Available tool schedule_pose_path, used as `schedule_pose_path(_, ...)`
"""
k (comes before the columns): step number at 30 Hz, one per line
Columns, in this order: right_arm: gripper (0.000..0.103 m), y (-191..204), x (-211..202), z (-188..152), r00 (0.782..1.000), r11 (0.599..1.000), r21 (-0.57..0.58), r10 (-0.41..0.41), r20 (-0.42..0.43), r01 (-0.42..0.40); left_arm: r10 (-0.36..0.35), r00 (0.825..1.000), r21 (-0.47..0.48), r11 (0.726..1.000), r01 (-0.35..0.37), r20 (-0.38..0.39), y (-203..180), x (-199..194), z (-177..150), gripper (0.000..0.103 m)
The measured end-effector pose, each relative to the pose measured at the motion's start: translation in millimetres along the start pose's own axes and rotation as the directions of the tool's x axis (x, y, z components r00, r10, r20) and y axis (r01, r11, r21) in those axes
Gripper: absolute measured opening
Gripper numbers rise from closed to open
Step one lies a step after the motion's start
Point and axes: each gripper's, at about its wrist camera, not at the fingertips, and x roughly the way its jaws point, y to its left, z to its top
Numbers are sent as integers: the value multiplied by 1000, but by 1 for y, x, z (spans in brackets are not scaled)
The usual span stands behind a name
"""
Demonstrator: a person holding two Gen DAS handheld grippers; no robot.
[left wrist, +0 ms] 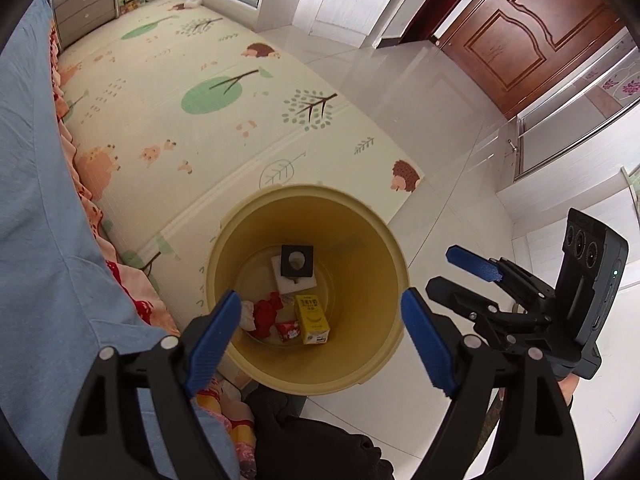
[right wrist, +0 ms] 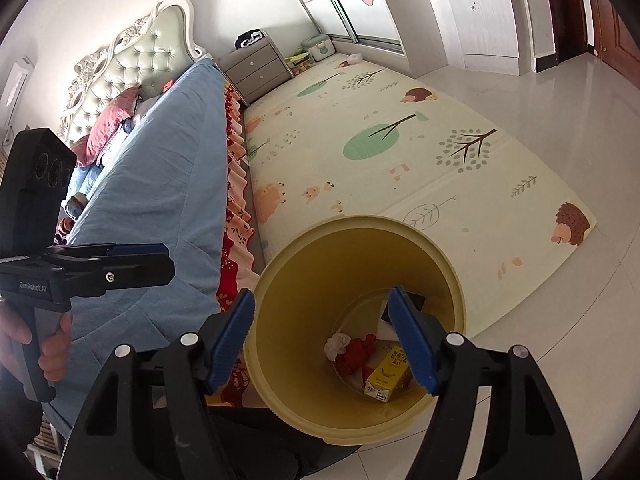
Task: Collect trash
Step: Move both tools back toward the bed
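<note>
trash (left wrist: 310,318) heaped in yellow bin (left wrist: 372,224), yellow carton, red wrapper, white tissue, both jaws released, empty

Identified as a home bedroom by the bed (right wrist: 160,184) with tufted headboard (right wrist: 140,68), grey drawer chest (right wrist: 256,70), animal-print play mat (right wrist: 400,152), sliding wardrobe doors (right wrist: 352,0) and wooden door (left wrist: 532,28).
</note>
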Motion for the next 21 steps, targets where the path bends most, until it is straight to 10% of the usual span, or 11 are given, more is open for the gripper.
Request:
schedule_pose_path(11,68,93,-32,13,989,983,-161,100,106,-83,13,973,-10,1000,-11,230,22,-107,-33,83)
schedule_pose_path(21,70,229,-30,9,964,917,-352,241,112,-189,230,856,-151,972,-180,463,89,-219,-115,89)
